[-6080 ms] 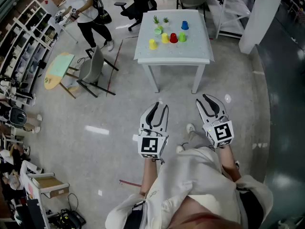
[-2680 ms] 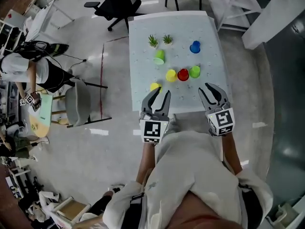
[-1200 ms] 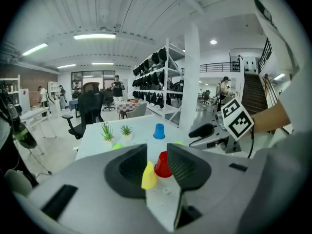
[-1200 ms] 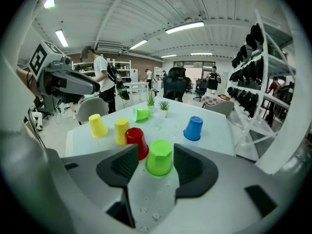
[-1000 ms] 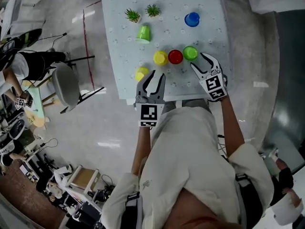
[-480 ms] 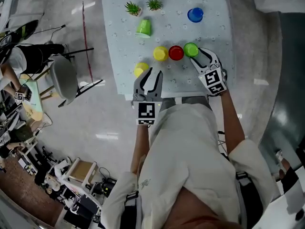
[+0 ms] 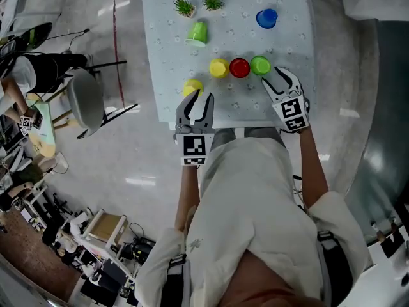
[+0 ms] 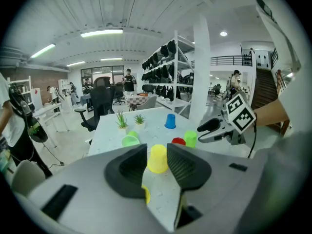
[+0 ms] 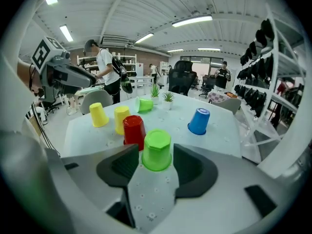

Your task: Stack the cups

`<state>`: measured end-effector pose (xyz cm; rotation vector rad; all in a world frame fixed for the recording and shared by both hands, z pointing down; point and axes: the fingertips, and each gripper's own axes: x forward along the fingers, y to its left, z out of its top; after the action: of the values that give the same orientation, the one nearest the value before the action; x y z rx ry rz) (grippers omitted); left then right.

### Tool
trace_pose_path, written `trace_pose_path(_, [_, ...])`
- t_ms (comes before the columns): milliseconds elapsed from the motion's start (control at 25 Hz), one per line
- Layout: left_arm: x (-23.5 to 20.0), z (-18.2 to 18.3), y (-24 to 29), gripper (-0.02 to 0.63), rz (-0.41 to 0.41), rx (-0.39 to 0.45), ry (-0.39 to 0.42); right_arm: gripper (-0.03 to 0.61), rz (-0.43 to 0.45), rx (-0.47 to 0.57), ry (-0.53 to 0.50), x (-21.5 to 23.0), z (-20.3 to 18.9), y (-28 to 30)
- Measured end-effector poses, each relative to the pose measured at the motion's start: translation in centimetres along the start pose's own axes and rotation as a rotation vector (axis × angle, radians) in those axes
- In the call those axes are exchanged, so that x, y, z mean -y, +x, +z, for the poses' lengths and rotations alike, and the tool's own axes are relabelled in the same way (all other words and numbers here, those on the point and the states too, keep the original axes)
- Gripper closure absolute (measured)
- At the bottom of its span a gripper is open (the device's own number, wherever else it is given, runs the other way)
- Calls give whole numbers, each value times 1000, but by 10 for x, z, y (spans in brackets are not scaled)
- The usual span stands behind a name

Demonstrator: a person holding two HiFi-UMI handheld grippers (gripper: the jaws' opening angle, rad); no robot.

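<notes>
Head view: at the table's point(image 7: 166, 56) near edge, the right gripper point(image 7: 280, 82) points at the inverted green cup point(image 7: 260, 64), which stands just ahead. The left gripper point(image 7: 197, 104) sits beside a yellow cup point(image 7: 192, 87).

Left gripper view: the jaws stand narrowly apart and empty.

Right gripper view: the jaws, just closing slightly, are open. The green cup stands untouched in line with the gap, and the red cup point(image 9: 134, 129) crowds its left.
</notes>
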<state>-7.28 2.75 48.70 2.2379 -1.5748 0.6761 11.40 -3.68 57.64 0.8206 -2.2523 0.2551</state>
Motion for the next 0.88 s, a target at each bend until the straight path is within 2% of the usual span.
trace_pose_path(360, [-30,-24,-9,480,96,-14,-12,372,-18,79,-23,-20,33,-33])
trace_pose_path(600, [-41,-42,-7,462,118,-28,-12,374,40,124,-68,-52,59,-32])
trace_pose_path(880, [-50,-66,-1,430,114,-62,-19,382,112,154,-71,-86,79,-20])
